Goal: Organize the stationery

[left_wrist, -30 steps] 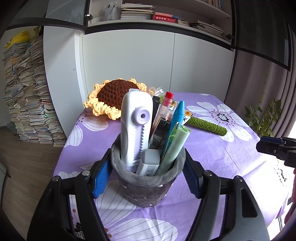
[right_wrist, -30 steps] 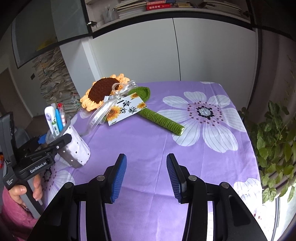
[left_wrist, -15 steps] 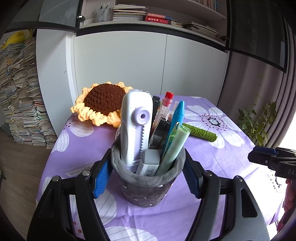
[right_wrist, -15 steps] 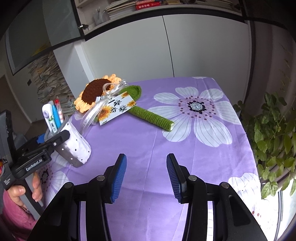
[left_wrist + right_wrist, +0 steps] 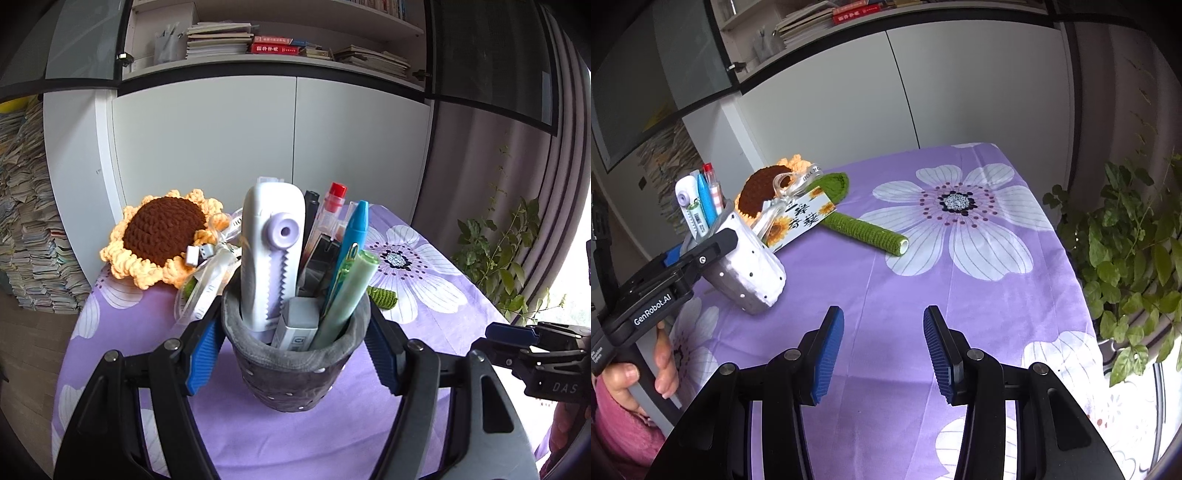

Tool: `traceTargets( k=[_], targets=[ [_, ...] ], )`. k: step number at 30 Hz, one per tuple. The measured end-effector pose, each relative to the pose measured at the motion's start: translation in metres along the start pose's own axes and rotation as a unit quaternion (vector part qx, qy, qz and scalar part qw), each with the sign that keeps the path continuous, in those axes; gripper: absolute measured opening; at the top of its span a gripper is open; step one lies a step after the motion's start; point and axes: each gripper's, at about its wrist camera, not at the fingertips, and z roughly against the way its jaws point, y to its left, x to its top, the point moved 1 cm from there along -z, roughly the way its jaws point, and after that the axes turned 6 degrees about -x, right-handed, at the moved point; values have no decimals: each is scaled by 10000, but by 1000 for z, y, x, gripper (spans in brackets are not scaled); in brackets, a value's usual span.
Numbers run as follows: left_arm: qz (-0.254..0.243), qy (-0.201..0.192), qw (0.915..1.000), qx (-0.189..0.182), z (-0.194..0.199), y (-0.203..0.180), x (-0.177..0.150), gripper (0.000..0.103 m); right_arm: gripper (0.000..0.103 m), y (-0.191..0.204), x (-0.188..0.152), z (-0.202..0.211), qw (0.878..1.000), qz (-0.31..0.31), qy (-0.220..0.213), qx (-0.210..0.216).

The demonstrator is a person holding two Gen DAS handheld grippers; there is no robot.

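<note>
**A:** Start with the biggest thing. Why work over the counter (image 5: 960, 295) here?

**B:** It gives you a broad flat top under a purple cloth printed with large white flowers. The cloth lies smooth, so a cup should stand on it without rocking. The near and right parts are bare, which reads as room to set things down.

**A:** And that crochet sunflower (image 5: 162, 236) at the far left?

**B:** It is soft yarn, a brown centre ringed with yellow ruffles, with a ribbon and a printed card tied on and a green knitted stem (image 5: 864, 230) running toward the middle. It lies flat, and it sits just behind the cup, so mind the ribbon.

**A:** Where is the cup (image 5: 295, 365) itself?

**B:** Near the left edge, in your left gripper (image 5: 295, 354). The blue ribbed pads are clamped on its two sides just under the rim. From the right camera it leans away from you, its base at or just off the cloth; I can't say which. You hold it high on the wall, probably because the soft grey felt-like rim gives a little and the pads bite there.

**A:** What about what's inside?

**B:** It holds a tall white correction-tape case (image 5: 271, 254) with a lilac wheel and a toothed edge, a blue pen (image 5: 352, 240), a pale green pen (image 5: 349, 295), a red-capped pen (image 5: 334, 206) and a small grey eraser (image 5: 297, 325). All stand on end, leaning on the rim.

**A:** My right gripper (image 5: 882, 354)?

**B:** It is released, with nothing between its pads, and it hangs over bare cloth near you.
</note>
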Motion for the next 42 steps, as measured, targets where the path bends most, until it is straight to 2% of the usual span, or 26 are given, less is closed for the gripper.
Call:
traceTargets(
  k=[11,25,26,29,38,41,42],
  targets=[
    [138,250,9996,20,-19,-1,-10,69,45,-10,-2,2,10000,-93,14,-18],
    [64,286,9996,-56,-17,-1,-12,71,45,1,-5,1,9999,46,137,-30],
    [36,295,9996,-40,-17,-1,-11,73,45,1,-5,1,9999,56,151,-35],
    [-65,229,9997,-24,-13,-3,-11,89,45,4,-6,1,9998,81,186,-50],
    [-177,224,9996,20,-2,0,-11,91,45,14,-4,8,9995,222,99,-190],
    [-312,203,9992,148,4,0,-12,101,46,17,-2,13,9993,256,12,-264],
    [-355,147,9990,213,8,1,-12,102,45,18,-1,16,9992,266,-24,-288]
  ],
)
